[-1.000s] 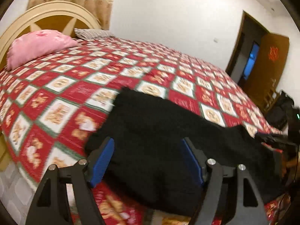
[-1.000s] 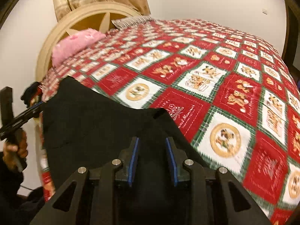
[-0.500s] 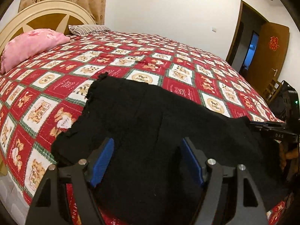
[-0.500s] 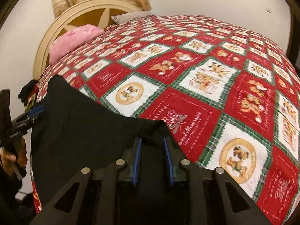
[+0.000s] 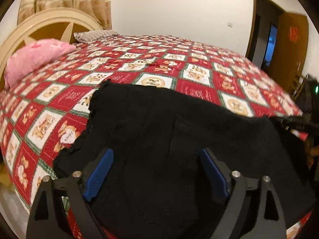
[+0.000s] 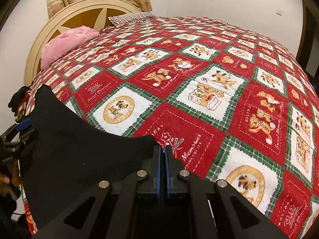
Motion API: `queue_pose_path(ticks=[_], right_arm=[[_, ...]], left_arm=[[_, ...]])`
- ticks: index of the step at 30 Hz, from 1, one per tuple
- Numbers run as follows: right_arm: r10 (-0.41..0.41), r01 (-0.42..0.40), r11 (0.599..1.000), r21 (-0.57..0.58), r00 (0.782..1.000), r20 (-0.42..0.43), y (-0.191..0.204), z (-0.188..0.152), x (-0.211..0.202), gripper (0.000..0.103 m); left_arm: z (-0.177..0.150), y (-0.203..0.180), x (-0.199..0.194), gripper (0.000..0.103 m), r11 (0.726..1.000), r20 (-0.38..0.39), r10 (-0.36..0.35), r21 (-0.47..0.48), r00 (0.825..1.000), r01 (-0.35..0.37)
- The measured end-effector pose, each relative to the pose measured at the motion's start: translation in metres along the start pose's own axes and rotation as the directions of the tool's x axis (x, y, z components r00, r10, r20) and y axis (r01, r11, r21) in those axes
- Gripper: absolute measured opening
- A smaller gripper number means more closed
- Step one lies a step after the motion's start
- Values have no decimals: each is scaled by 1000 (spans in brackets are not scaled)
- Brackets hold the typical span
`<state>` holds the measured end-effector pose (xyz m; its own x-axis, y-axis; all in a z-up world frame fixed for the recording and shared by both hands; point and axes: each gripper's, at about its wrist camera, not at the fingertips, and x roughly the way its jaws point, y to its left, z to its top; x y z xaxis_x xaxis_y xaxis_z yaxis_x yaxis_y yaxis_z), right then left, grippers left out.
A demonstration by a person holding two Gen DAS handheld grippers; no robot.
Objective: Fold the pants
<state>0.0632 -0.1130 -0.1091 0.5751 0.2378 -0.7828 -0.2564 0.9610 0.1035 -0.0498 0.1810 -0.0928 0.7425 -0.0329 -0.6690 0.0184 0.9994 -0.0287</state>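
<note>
Pinching one corner of the black pants (image 6: 79, 151) spread on the bed (image 6: 199, 99), the right claw (image 6: 163, 159) could lose it, since the left claw (image 5: 155, 171) is opening wide above the cloth, gripping nothing.

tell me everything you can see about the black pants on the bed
The black pants look like a thick, matte, slightly fuzzy fabric, spread mostly flat on the red patchwork bedspread near its front edge. A scalloped, frilly trim runs along the left edge in the left wrist view, and a vertical seam shows mid-cloth. The left tool hangs over them, jaws opening with cloth below but not pinched. The right tool is shut at a corner of the fabric, apparently pinching it.
</note>
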Motion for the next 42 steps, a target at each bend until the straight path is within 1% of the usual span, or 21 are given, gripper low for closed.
queue_pose_path(ticks=[3,6,8,9,11,12,17,21,23,25,27,30,31,32,33,34,35,37,40,41,42], right_arm=[[96,-98,994,55,995,28,-17,3,-20,4],[121,-152,965,213,981,153,-62,-4,-76,5],[39,-88,958,274,983,180,-85,-20,-112,5],[-31,-17,965,264,984,175,-89,-31,-130,5],[-78,42,973,229,985,152,-88,-51,-147,5],[-65,31,973,229,988,140,-87,-61,-151,5],[22,-36,983,179,997,79,-53,-93,-136,5],[-80,86,981,174,996,-44,-49,-99,-94,4],[-88,84,973,216,996,11,-58,-99,-95,4],[-110,101,953,285,994,15,-69,-97,-102,4],[-75,30,929,370,991,109,-75,-102,-130,5],[-55,-71,889,453,964,258,-83,-120,-193,5],[-78,-93,863,497,947,312,-88,-136,-223,5],[-96,-109,842,528,933,346,-94,-150,-243,12],[-131,-113,817,566,919,373,-101,-166,-262,34],[-194,-95,784,614,901,388,-109,-186,-284,48],[-294,-49,738,673,874,386,-119,-212,-309,66],[-462,48,655,754,815,350,-135,-256,-348,68],[-628,138,443,886,753,196,-163,-326,-394,68],[-689,179,323,929,718,102,-172,-353,-408,68],[-708,193,277,942,703,64,-176,-365,-414,68]], left_arm=[[-2,-6,1,95,998,1,33,52,999,-33],[-1,3,-2,95,1000,-1,-2,23,1000,2],[1,9,-7,95,1000,-1,-28,-1,1000,28],[1,10,-9,95,999,0,-36,-10,999,36],[4,12,-16,95,998,13,-51,-30,999,52],[4,13,-19,95,997,19,-58,-43,998,59],[1,15,-8,95,994,-20,-50,-96,999,48],[-3,-2,-1,96,998,-37,47,33,998,-46],[-6,-6,-3,96,996,-29,68,67,997,-66],[-2,-2,-9,96,998,-48,57,36,997,-55],[5,-1,-25,96,999,-27,42,5,999,-42],[17,-11,-49,96,1000,47,-11,12,999,11],[22,-16,-53,97,999,60,-35,7,998,35],[26,-22,-57,97,998,71,-70,-2,995,70],[31,-29,-59,98,993,78,-114,-10,990,115],[35,-38,-60,98,988,78,-155,-12,985,157],[39,-47,-60,98,981,76,-192,-10,979,193],[43,-68,-59,98,969,74,-245,11,967,245],[44,-101,-54,98,961,47,-275,54,960,272],[43,-109,-51,98,957,36,-287,58,957,285],[41,-117,-50,98,950,22,-308,56,951,307]])
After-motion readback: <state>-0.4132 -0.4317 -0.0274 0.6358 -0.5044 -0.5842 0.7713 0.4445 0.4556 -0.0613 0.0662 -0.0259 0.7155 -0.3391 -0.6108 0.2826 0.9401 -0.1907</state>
